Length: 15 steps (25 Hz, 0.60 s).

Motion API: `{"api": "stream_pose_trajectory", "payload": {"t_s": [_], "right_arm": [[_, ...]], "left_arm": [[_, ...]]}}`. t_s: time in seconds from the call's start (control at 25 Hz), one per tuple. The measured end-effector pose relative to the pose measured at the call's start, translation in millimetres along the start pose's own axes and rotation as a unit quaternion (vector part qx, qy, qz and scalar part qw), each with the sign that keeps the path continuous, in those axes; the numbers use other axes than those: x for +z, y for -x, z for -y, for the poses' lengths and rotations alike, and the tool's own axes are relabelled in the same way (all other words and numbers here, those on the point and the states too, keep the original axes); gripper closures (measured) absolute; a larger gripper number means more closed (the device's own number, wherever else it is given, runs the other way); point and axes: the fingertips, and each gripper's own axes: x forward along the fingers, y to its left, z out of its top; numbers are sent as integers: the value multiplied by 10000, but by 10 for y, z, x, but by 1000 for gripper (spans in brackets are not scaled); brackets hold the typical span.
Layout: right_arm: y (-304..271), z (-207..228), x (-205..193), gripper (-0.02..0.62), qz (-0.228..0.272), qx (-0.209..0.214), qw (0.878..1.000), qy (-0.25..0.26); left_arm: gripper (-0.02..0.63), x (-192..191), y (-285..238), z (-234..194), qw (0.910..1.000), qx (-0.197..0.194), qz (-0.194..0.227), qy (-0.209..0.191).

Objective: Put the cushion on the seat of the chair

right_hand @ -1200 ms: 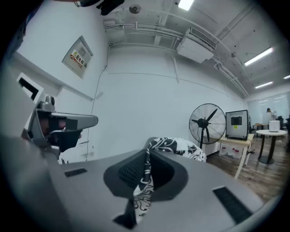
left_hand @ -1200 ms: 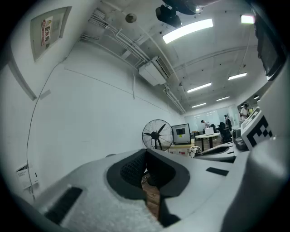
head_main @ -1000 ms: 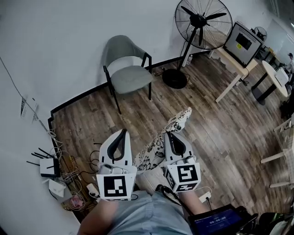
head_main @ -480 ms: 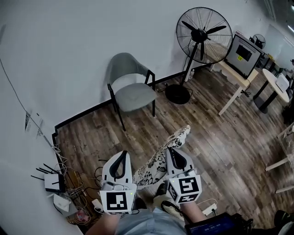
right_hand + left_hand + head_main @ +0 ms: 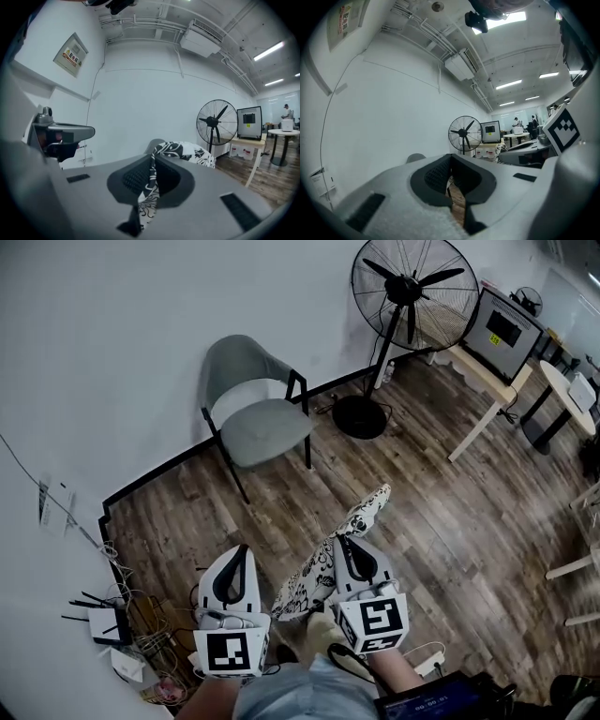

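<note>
Right gripper (image 5: 345, 542) and left gripper (image 5: 238, 552) both sit slightly lower in frame than a second ago. Right one's clamped on the cushion (image 5: 319, 568) edge (left's closed, empty), bottom centre, well apart from the chair (image 5: 261, 423) at upper left.

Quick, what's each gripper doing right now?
Left gripper: shut, nothing between its jaws.
Right gripper: shut on the edge of the cushion.
</note>
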Motion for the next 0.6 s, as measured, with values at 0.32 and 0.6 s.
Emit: {"api": "stream_pose_trajectory", "payload": {"t_s": [0.32, 0.6], "right_arm": [[-890, 611, -49, 578, -211, 270, 9993, -122], [-1477, 1055, 93, 578, -185, 519, 9984, -159]], "left_arm": [[597, 27, -1101, -74, 9996, 139, -140, -187], [597, 156, -1801, -98, 9986, 358, -86, -372]]}}
